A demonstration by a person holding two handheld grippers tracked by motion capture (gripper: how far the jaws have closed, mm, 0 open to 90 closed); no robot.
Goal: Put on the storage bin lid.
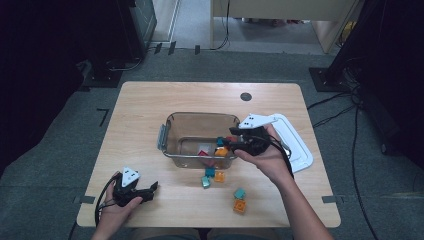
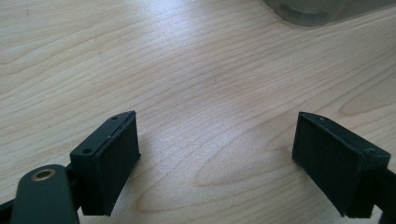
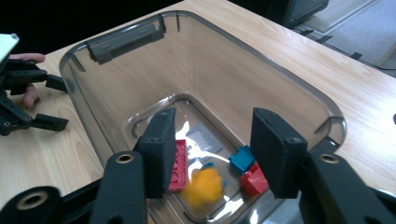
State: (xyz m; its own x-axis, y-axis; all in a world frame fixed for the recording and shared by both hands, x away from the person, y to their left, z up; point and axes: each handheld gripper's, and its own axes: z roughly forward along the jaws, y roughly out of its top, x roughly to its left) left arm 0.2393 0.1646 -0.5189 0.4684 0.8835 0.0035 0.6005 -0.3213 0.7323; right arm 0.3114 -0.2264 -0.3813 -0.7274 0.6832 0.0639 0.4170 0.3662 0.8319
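Observation:
A clear plastic bin (image 1: 172,120) stands mid-table. My right gripper (image 1: 227,143) hovers over its front right part, jaws apart and pointing in. In the right gripper view, the right gripper (image 3: 215,135) has nothing between its pads; a blurred orange block (image 3: 204,185) is below them, in mid-air or just above the bin's floor. A red brick (image 3: 178,163), a teal block (image 3: 241,158) and a small red block (image 3: 254,179) lie on that floor. My left gripper (image 1: 152,189) rests on the table at the front left, open and empty, with bare wood between its pads (image 2: 114,163).
Several teal and orange blocks lie loose on the table in front of the bin, among them a teal one (image 1: 240,193) on an orange one (image 1: 239,205). A white lid (image 1: 295,145) lies to the bin's right. The bin's corner (image 2: 317,11) shows far ahead of the left gripper.

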